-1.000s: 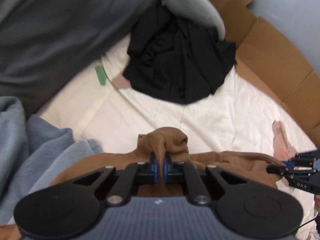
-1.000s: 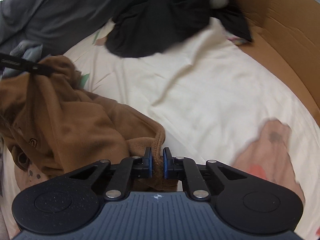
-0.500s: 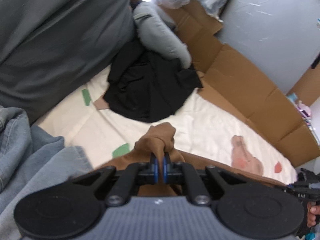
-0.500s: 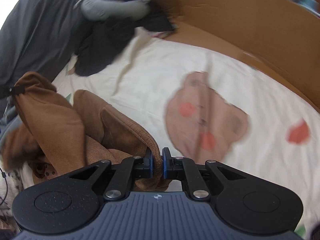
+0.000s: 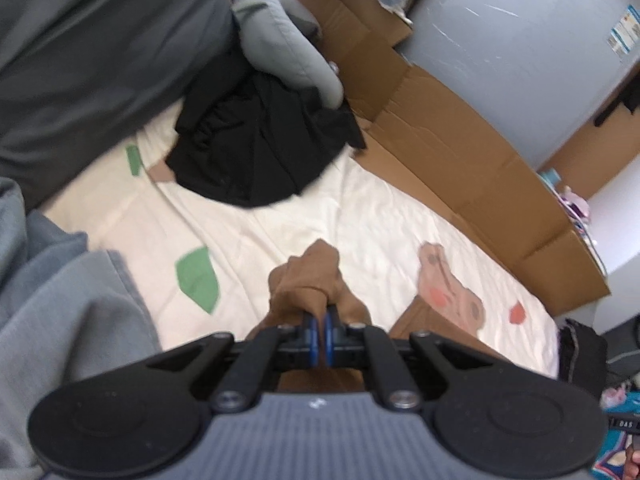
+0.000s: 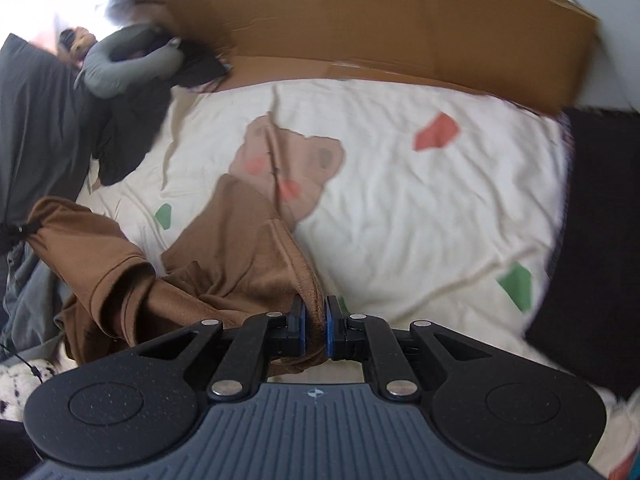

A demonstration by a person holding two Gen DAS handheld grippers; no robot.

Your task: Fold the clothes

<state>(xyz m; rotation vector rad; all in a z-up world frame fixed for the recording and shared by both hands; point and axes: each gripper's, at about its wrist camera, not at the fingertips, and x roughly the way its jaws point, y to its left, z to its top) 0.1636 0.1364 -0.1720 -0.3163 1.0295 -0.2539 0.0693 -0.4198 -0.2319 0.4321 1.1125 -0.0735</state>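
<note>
Brown garment (image 6: 240, 264) pinched between both jaws.

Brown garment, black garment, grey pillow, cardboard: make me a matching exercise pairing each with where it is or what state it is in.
Things:
1. brown garment
2. black garment
3. grey pillow
4. cardboard

Places or states:
A. standing along the far edge of the bed
B. pinched by both grippers
C. crumpled on the sheet
D. lying partly over the black garment

Pairs: 1-B, 2-C, 3-D, 4-A

A bed with a cream sheet (image 6: 420, 216) printed with bears carries a black garment (image 5: 256, 148) at eleven o'clock, a grey neck pillow (image 5: 280, 56) overlapping it, and flattened cardboard (image 6: 400, 28) along twelve.
</note>
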